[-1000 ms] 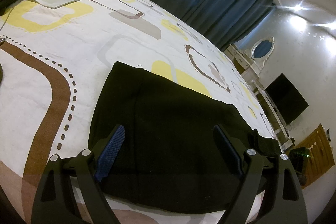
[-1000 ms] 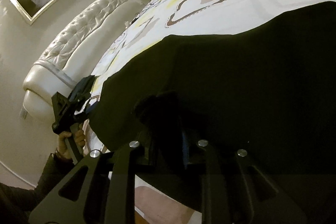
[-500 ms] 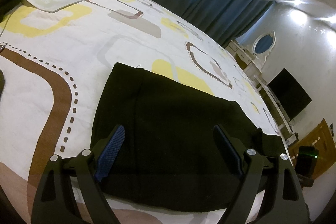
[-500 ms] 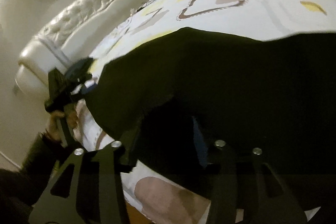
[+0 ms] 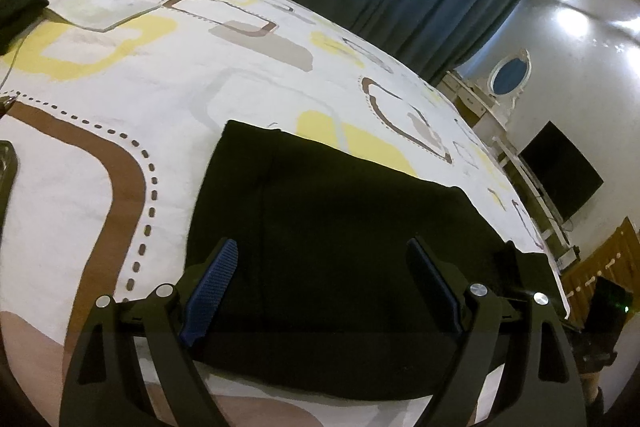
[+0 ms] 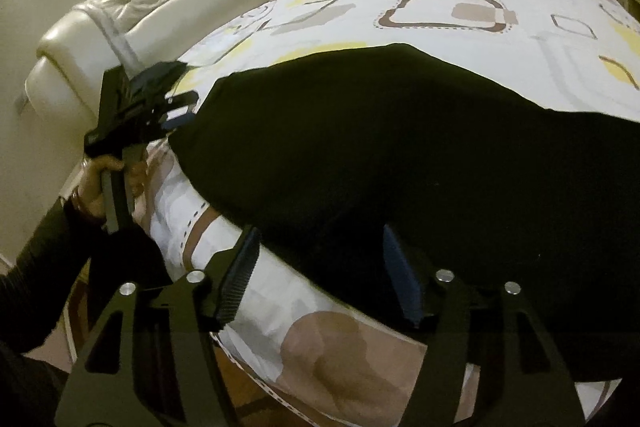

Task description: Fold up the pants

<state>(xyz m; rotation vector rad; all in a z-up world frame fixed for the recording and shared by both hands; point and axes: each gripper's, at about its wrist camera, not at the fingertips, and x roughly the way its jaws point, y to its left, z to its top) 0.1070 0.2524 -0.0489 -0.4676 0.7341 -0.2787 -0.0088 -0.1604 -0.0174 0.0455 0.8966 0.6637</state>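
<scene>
Right gripper [image 6: 320, 267] jaws just opened off the folded black pants [image 5: 340, 219] edge, nothing pinched; left gripper [image 5: 320, 267] spread, empty: back out low, avoid snagging fold.

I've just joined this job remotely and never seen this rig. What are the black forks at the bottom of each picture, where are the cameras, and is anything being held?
No robot arm here: a person holds a two-finger gripper in each hand, with a fisheye camera on each looking along its fingers. The forks are those fingers. One view shows the left gripper, open over black pants folded flat on a patterned bed. The other shows the right gripper: its jaws have just been opening and now stand apart at the pants' edge, gripping nothing. Nothing is held.
</scene>
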